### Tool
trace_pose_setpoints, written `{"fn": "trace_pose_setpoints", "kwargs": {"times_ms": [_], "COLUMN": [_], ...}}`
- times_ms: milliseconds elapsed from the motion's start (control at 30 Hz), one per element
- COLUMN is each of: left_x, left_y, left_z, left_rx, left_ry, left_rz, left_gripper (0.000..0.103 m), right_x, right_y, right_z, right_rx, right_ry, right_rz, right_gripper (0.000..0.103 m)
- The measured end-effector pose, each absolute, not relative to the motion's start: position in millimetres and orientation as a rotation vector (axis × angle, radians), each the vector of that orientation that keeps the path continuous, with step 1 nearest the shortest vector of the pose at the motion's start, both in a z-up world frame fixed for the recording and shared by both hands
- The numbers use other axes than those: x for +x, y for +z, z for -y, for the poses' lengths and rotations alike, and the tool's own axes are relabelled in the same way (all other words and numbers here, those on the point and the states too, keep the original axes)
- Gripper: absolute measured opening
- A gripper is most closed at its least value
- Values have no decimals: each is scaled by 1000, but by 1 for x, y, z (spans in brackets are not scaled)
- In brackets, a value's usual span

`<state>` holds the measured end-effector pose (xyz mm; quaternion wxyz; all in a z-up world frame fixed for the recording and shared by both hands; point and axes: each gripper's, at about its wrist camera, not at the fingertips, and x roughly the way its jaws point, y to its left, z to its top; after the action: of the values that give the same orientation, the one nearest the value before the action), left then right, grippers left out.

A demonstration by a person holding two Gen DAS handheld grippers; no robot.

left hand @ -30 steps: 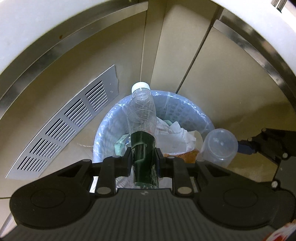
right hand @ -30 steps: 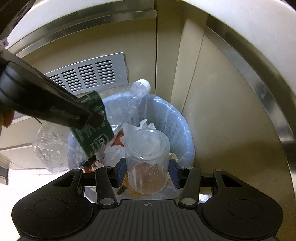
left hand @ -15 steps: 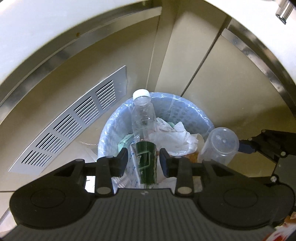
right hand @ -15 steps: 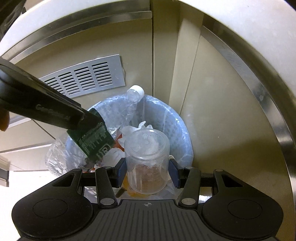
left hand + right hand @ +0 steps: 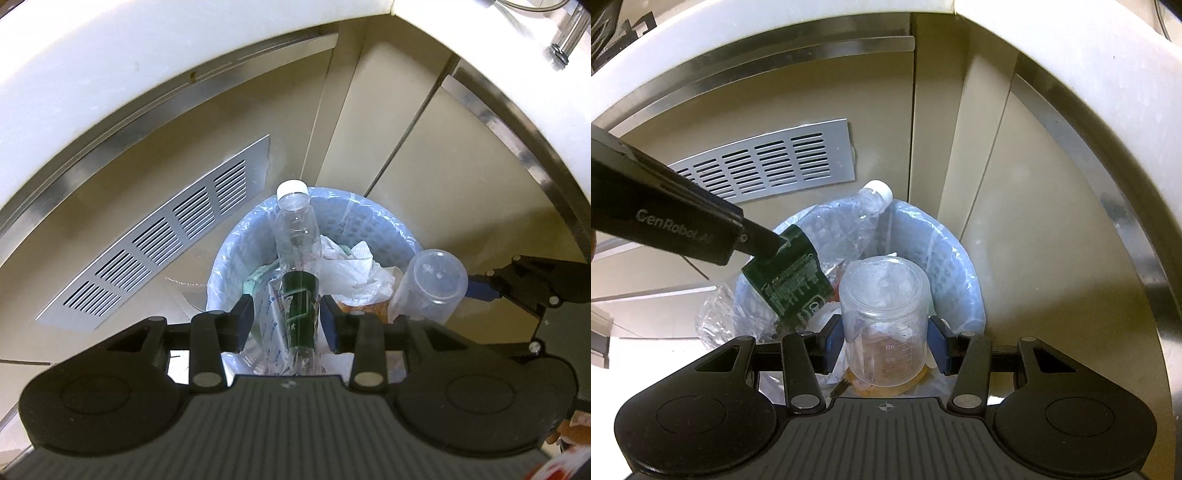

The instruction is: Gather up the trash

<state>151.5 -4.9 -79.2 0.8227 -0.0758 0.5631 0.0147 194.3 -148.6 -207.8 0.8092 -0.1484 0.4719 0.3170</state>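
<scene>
A clear plastic bottle (image 5: 295, 229) with a white cap and dark green label lies slanted over a blue bag-lined bin (image 5: 388, 229), its cap at the far rim. My left gripper (image 5: 288, 321) is open; its pads stand on either side of the label with gaps. In the right wrist view the bottle (image 5: 798, 280) hangs over the bin (image 5: 945, 251) at the left gripper's tip. My right gripper (image 5: 884, 343) is shut on a clear measuring cup (image 5: 884, 302), held above the bin's near edge. The cup (image 5: 432, 288) also shows at the right of the left wrist view.
Crumpled white paper (image 5: 351, 269) and other waste fill the bin. A slotted metal vent (image 5: 166, 247) is set in the beige cabinet panel to the left. The bin sits in a corner under a white counter edge (image 5: 147, 55) with steel trim.
My left gripper's jaws spread off the bottle's green label and the hand rose a little. The bottle sank lower onto the bin. My right gripper and the cup stayed put.
</scene>
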Motion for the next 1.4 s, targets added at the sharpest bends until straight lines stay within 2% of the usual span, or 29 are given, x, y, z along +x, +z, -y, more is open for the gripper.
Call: {"fn": "trace_pose_setpoints", "kwargs": {"times_ms": [600,633,733,767,1100,1400], "left_x": [126,124,120,118,106,84], "left_y": [-61,-61,-63,-64,-64,-41], "left_z": [-17,-18,-22,-24,-32,-28], "left_rx": [-219,-222,-230,-234,-243,-201], "left_ry": [93,96,104,106,109,49], "left_rz": [-1159,-1159,-1160,-1160,-1142,-1066], "left_gripper": [36,36,36,36,37,40], "right_x": [193,193,191,191,185,160], "right_y": [-213,-215,-218,-218,-217,-184], "right_z": [136,135,133,134,137,146], "right_rx": [-287,-284,-277,-272,-293,-248], "right_ry": [705,709,695,690,673,585], "right_rz": [-1025,-1027,-1020,-1016,-1021,-973], "right_gripper": [49,50,70,70,70,70]}}
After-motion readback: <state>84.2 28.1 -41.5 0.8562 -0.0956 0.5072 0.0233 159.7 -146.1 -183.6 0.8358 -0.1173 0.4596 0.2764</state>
